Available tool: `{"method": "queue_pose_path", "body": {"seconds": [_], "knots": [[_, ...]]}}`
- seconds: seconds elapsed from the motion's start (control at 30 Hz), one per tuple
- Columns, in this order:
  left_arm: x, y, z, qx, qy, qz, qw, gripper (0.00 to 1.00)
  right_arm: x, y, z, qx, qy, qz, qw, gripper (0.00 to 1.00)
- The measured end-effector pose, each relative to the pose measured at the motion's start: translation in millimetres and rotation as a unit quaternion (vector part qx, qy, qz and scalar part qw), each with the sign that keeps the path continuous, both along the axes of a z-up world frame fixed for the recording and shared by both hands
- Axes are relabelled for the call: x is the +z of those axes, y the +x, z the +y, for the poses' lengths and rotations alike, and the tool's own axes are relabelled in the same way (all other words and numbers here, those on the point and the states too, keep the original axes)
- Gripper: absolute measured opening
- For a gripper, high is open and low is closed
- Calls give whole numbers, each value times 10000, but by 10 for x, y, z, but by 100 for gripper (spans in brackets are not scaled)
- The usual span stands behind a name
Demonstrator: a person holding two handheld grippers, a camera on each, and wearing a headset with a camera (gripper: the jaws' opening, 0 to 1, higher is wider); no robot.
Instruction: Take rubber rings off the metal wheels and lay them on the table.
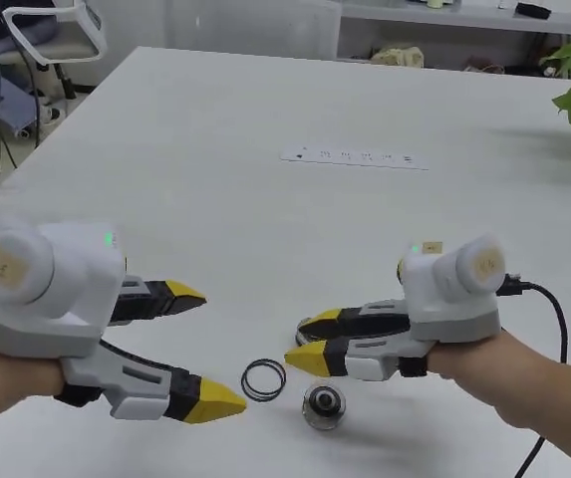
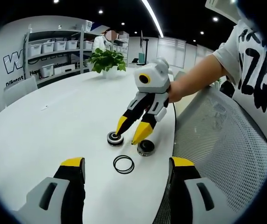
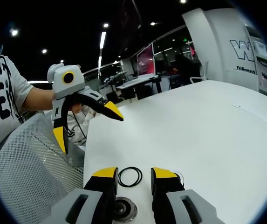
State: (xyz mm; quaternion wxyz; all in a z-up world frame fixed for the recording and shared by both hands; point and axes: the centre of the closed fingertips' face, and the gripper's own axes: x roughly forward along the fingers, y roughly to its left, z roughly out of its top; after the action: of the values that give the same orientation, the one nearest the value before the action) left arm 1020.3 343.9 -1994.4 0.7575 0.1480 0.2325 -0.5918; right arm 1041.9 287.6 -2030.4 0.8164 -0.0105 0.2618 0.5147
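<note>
A thin black rubber ring (image 1: 263, 379) lies flat beside a small metal wheel (image 1: 324, 405), a second wheel (image 2: 115, 138) close by.

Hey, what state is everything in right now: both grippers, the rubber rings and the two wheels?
Left gripper: open, empty.
Right gripper: open, empty.
Rubber rings: off the wheels, flat on the table, overlapping.
Near wheel: on the table, not gripped.
Far wheel: on the table by a right gripper jaw tip, not gripped.
</note>
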Motion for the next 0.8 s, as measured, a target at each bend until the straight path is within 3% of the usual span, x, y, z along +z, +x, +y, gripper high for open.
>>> {"method": "queue_pose_path", "body": {"seconds": [0.33, 0.8], "knots": [[3, 127, -1, 59, 23, -11, 10000, 71, 87, 128, -155, -213, 14, -209, 9996, 30], [15, 307, -137, 40, 23, -46, 10000, 70, 95, 267, -384, -434, -158, -440, 9980, 31]]}}
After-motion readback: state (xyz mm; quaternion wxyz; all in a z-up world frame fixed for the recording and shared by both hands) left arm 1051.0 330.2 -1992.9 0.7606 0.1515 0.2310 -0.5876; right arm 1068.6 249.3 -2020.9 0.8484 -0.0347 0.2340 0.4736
